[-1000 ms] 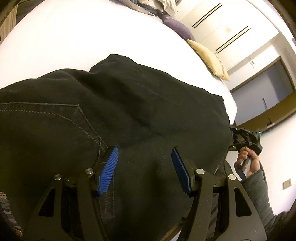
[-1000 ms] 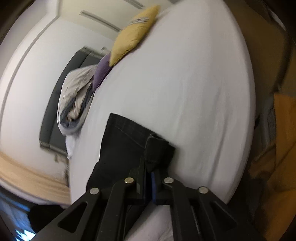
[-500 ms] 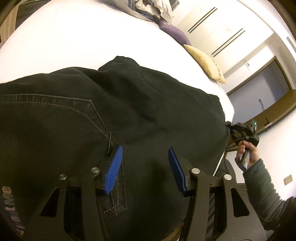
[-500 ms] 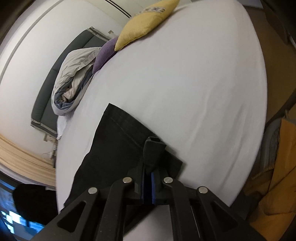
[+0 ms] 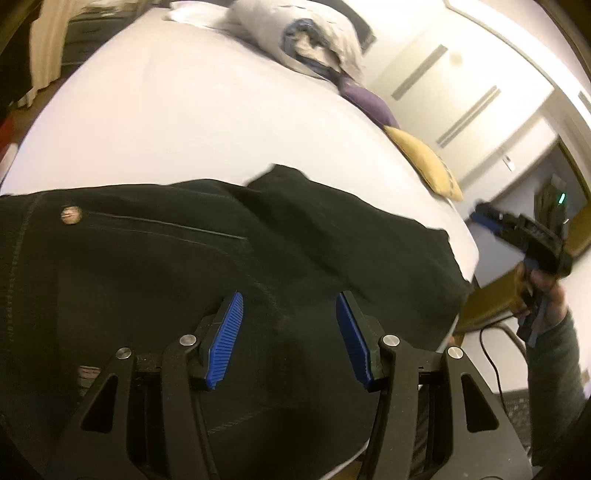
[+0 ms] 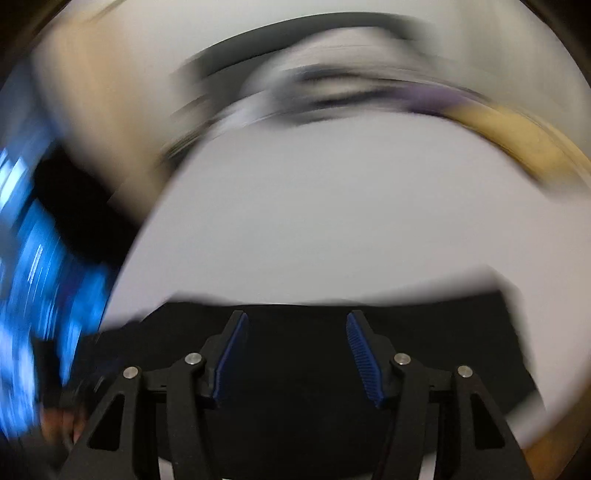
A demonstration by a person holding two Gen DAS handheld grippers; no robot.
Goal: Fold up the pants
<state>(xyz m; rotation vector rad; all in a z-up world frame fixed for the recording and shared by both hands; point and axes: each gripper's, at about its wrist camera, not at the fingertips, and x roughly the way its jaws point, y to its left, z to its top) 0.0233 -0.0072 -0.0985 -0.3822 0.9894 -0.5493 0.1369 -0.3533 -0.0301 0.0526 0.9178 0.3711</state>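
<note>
Left wrist view: the left tongs (image 5: 290, 338) are seen with the blue pads apart, nothing clamped, held just over the black pants (image 5: 184, 266); the pants are spread flat on the white bed (image 5: 184, 110), reaching the bed's near edge; a waist button (image 5: 71, 215) is noted toward the left end of the pants; a yellow cushion (image 5: 424, 162), a purple cushion (image 5: 364, 101) and a bundled duvet (image 5: 306, 33) are noted beyond the pants, at the far side of the bed; the right tongs (image 5: 480, 218) are seen off the right end of the pants, lifted clear of the cloth, the pads apparently apart.

Right wrist view: heavily motion-blurred; the right tongs (image 6: 295, 354) are shown parted and empty, with the pants (image 6: 303, 369) lying beneath them; a second ago a hem fold was pinched between these pads, so the leg end has been released and the tool swung away; the lengthwise fold is judged laid down, and a fresh grip is probably wanted for the next fold.

Between views: the waist end and the button are given only by the left camera; the emptiness of the right pads is confirmed only by the right camera, though little else is legible there.
</note>
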